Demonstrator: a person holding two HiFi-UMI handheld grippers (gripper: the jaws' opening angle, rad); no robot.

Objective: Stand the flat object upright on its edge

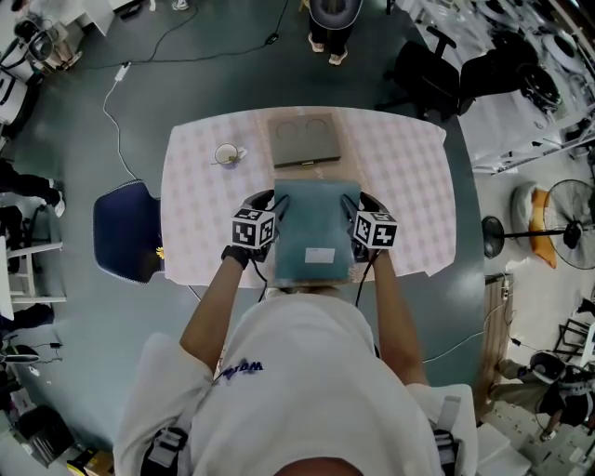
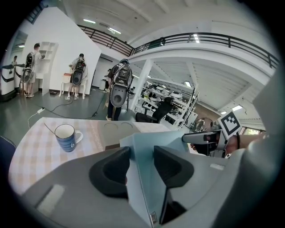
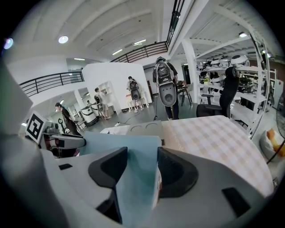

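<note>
Bench point(image 1: 409, 186), checked cloth. 1 mug point(image 1: 226, 153) far-left. 1 grey tray point(image 1: 304, 139) w/ 2 round recesses far-centre, directly beyond teal flat object point(image 1: 316, 232). 1 blue chair point(image 1: 125, 232) left of bench. 1 person point(image 1: 333, 19) standing at far end. Left hand-held gripper point(image 1: 273, 206) clamped on object's left edge, right hand-held gripper point(image 1: 355, 206) on right edge. Forearms parallel, both angled fwd & down. Object over near-centre bench; contact w/ bench can't tell.

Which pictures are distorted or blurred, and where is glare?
Left gripper view: strong fisheye with black corners, the black balcony railing bends, the blue mug is sharp. Right gripper view: same bending, a round ceiling lamp is blown white, the flat teal board looks soft up close. Head view: sharp, even light.
</note>
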